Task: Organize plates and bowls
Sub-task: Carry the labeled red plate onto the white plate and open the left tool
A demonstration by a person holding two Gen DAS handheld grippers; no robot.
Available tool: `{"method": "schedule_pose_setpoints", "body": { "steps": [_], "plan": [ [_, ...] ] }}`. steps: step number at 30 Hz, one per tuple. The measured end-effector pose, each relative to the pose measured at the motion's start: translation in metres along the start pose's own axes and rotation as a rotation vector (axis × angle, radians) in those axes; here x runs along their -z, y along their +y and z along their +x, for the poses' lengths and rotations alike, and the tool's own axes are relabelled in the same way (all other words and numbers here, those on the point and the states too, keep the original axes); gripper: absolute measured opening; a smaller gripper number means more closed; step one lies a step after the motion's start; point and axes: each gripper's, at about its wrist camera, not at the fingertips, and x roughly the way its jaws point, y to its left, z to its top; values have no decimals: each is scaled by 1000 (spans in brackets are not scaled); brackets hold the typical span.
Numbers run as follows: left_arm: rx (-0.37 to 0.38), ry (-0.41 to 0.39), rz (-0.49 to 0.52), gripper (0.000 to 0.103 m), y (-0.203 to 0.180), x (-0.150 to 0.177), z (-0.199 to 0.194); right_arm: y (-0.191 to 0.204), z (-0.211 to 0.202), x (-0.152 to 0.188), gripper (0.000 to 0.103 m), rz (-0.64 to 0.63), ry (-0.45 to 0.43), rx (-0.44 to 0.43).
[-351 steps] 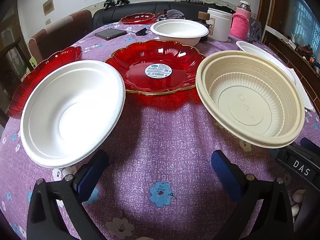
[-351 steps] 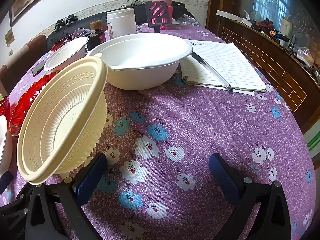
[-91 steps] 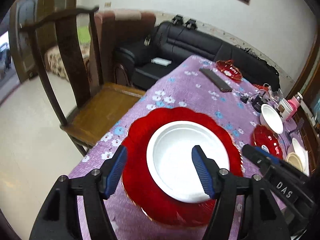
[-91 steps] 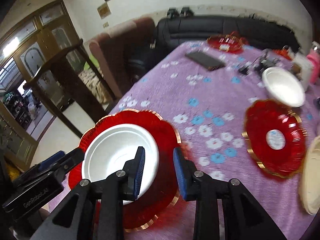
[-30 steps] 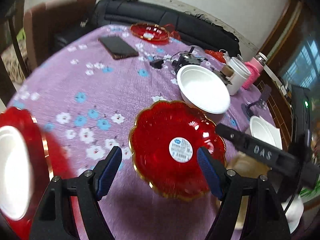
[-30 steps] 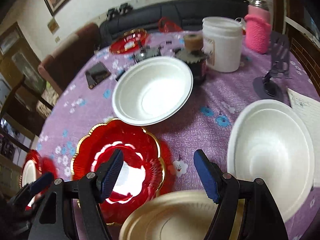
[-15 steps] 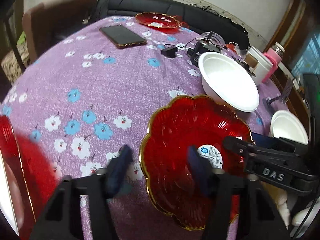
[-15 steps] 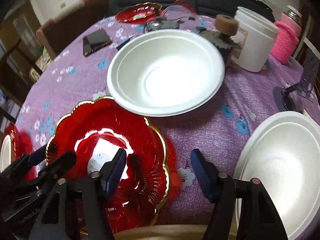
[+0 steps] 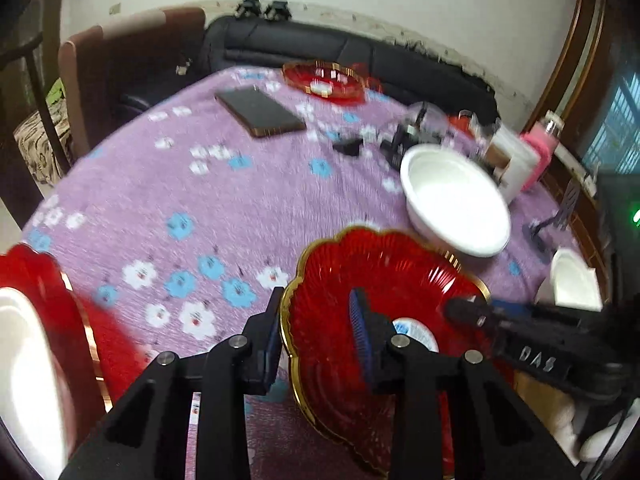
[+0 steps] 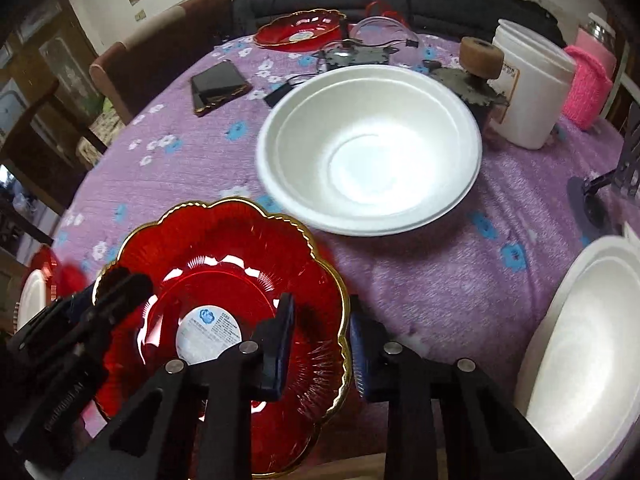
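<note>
Right wrist: scalloped red plate (image 10: pixel 224 264) (gold-rimmed)

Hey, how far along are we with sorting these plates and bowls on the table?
Done: the nested white bowl sits on the edge red plate. In hand: the left tongs and right tongs straddle opposite rims of the stickered red plate, not yet clamped. Left: the middle white bowl, the right white bowl and the far red plate.

Round table (image 10: pixel 420 272) with purple floral cloth: red gold-rimmed plate (image 10: pixel 224 320) lower left, white bowl (image 10: pixel 368 152) center, another white bowl (image 10: pixel 584 360) lower right, phone (image 10: pixel 220 84) and second red plate (image 10: pixel 300 30) upper left, white tub (image 10: pixel 528 100) upper right.
</note>
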Motion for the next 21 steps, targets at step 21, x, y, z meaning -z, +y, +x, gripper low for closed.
{"method": "schedule_pose_setpoints", "body": {
  "steps": [21],
  "plan": [
    [-2, -243, -89, 35, 70, 14, -155, 117, -90, 30, 28, -58, -140, -113]
  ]
}}
